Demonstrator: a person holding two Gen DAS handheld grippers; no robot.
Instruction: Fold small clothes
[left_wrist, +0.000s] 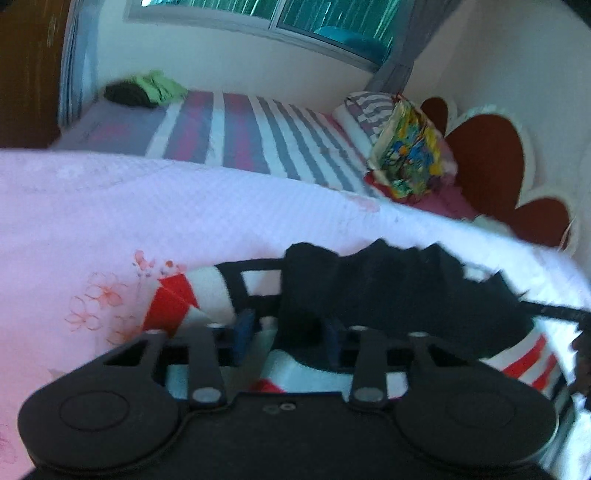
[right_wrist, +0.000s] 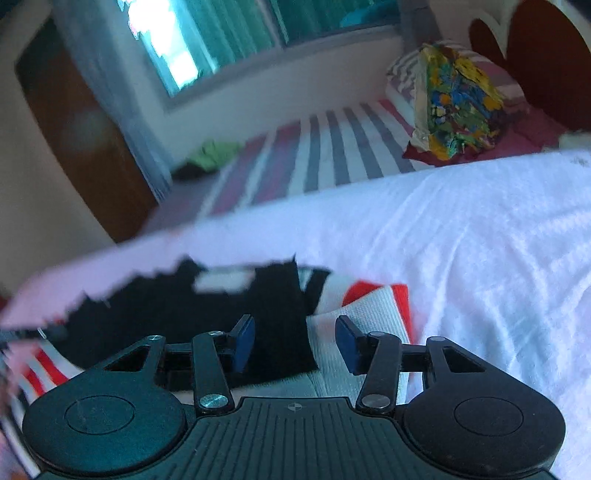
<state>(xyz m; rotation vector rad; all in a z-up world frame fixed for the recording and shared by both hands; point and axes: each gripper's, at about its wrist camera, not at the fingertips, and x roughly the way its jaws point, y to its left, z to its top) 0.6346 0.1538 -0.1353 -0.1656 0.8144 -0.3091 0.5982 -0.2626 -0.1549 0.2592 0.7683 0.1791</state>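
Garment (left_wrist: 388, 295), black with red and white stripes, bunched on pink floral bedsheet (left_wrist: 74, 221). Left gripper (left_wrist: 291, 332) fingers apart with black cloth between, grip unclear; right gripper (right_wrist: 295, 343) fingers apart over garment, holding nothing. Beyond: striped blanket (left_wrist: 258, 136), colourful pillow (left_wrist: 410, 155).

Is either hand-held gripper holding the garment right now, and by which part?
The left hand-held gripper appears to have a fold of the black part of the garment between its fingers; a firm clamp cannot be told. The right hand-held gripper is open, holding nothing.
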